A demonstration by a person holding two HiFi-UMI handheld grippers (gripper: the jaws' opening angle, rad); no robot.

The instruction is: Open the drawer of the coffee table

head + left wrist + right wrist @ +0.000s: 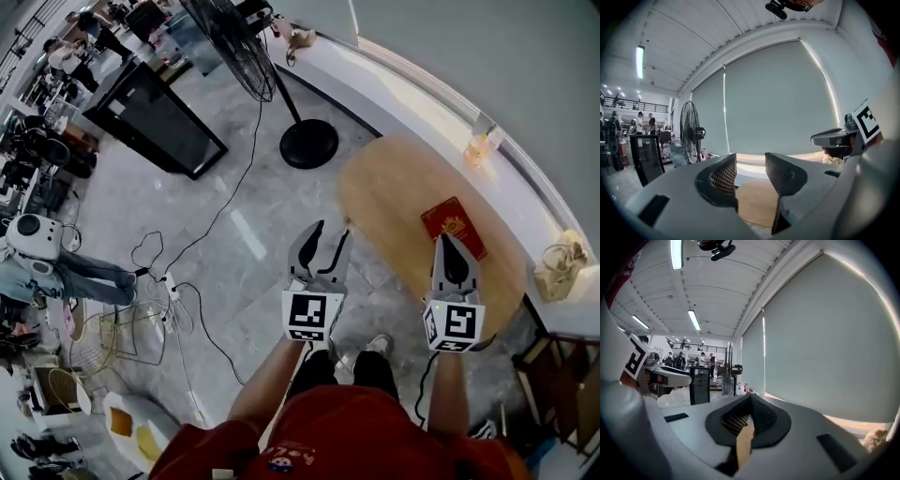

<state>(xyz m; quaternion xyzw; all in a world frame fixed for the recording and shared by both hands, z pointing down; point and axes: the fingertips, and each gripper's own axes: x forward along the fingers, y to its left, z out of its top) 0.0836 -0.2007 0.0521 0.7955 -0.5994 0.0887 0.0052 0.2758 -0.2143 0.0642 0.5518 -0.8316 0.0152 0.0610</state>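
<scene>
The oval wooden coffee table (394, 202) stands at the right of the head view, and a red booklet (454, 225) lies on its top. No drawer shows in any view. My left gripper (328, 239) hangs open over the floor just off the table's near left edge. Between its fingers (724, 177) only the wooden top (757, 201) shows, nothing held. My right gripper (449, 246) hovers above the table beside the red booklet with its jaws shut and empty. Its fingertips (749, 401) meet, and a sliver of wood shows below them.
A standing fan (239, 47) with a round black base (308, 143) stands beyond the table. A black panel (155, 117) and floor cables (173, 281) lie to the left. A window ledge (412, 89) behind the table carries a small bottle (478, 148) and a bag (561, 267).
</scene>
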